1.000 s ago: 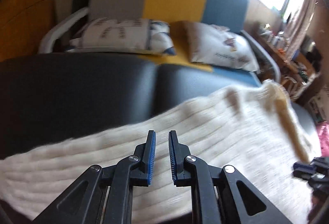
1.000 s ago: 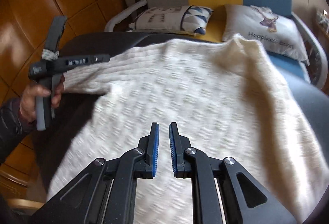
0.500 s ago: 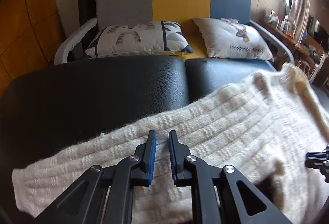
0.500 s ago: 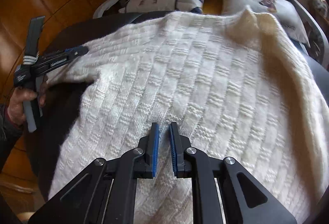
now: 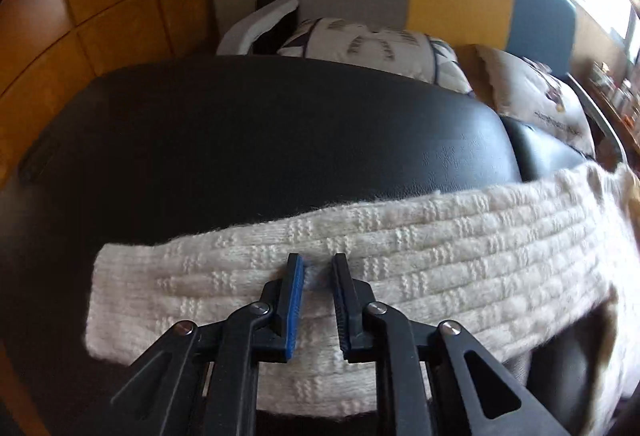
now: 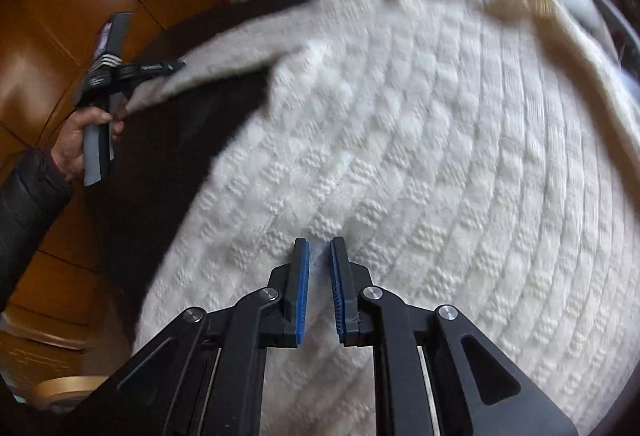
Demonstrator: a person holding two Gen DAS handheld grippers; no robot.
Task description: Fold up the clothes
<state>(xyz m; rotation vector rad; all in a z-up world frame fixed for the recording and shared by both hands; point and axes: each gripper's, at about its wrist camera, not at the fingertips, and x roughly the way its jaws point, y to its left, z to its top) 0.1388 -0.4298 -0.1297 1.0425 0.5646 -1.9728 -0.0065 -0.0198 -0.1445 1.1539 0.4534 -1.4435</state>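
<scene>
Since second ago, my left gripper [image 5: 316,268] slid along sleeve [image 5: 360,276] toward cuff; jaws just opening, narrow gap, knit bunched between, pinch unclear. Sweater [image 6: 420,155] spread on black cushion [image 5: 260,139]. Right gripper [image 6: 319,242] jaws nearly closed over sweater body, grip uncertain. Only right view shows hand [image 6: 80,139] gripping left tool, sleeve pulled out sideways. Only left view shows patterned pillow [image 5: 376,43] beyond jaws.
</scene>
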